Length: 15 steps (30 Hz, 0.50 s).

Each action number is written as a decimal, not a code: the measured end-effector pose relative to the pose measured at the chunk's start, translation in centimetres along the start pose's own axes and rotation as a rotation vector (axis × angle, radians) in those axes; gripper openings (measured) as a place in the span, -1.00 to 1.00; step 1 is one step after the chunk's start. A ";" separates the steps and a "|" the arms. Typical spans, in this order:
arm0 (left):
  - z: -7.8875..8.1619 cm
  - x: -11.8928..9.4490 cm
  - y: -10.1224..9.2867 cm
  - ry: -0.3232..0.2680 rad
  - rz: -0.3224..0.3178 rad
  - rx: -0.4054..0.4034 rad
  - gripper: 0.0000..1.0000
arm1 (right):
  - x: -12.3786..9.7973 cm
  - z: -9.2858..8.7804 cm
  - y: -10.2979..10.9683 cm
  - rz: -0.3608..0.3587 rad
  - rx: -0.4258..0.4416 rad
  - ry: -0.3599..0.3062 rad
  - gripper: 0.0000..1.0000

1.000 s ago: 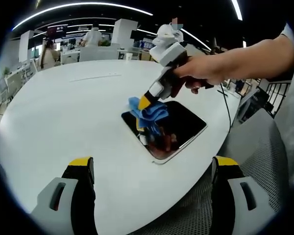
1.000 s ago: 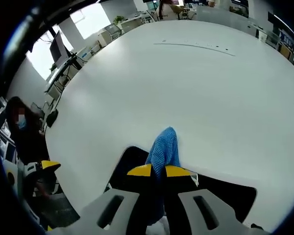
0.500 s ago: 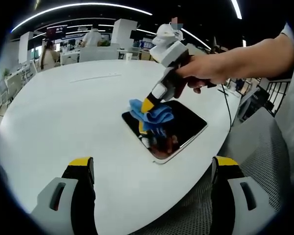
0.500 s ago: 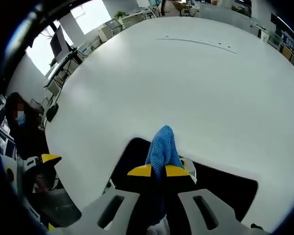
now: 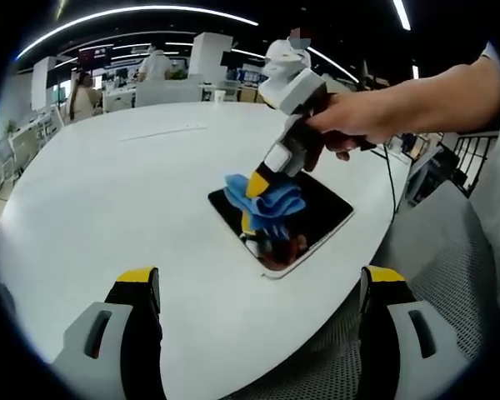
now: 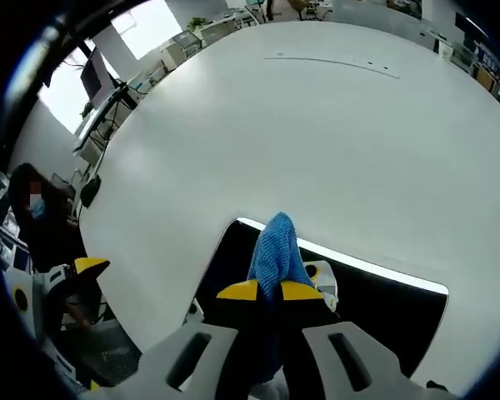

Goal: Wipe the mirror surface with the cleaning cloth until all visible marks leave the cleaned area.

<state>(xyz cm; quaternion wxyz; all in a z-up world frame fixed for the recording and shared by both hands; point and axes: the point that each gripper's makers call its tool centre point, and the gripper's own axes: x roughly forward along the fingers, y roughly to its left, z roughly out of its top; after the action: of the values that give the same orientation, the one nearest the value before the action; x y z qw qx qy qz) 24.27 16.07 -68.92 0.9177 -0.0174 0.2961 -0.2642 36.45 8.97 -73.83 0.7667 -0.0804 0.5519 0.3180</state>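
A dark rectangular mirror [image 5: 317, 217] lies flat near the edge of a white round table [image 5: 108, 192]. My right gripper [image 5: 256, 185], held by a hand, is shut on a blue cleaning cloth [image 5: 271, 200] and presses it onto the mirror's left part. In the right gripper view the blue cloth [image 6: 277, 250] sticks out from the closed yellow-tipped jaws of the right gripper [image 6: 270, 290] over the mirror [image 6: 383, 308]. My left gripper [image 5: 258, 287] stands open, held back at the table's near edge, with nothing between its fingers.
The table [image 6: 317, 142] is broad and white, with a thin seam line [image 6: 333, 63] across its far part. A grey mesh chair [image 5: 433, 275] stands to the right of the table. Desks and people are in the far background [image 5: 150, 71].
The right gripper has slid the cloth a little further onto the mirror, to the right in the left gripper view. The left gripper has stayed still.
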 end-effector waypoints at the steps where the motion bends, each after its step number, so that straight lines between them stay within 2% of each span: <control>1: 0.1 0.0 0.0 -0.003 0.002 0.001 0.98 | 0.0 -0.1 0.1 0.000 -0.001 0.000 -0.97; 15: 0.3 -0.2 0.1 -0.010 0.020 0.008 0.98 | -0.7 -1.9 1.1 0.000 0.004 -0.008 -0.97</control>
<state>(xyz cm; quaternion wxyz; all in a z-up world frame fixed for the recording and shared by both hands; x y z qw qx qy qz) 24.32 16.23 -68.56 0.9219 -0.0120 0.2904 -0.2564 34.16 8.71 -73.68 0.7690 -0.0774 0.5495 0.3172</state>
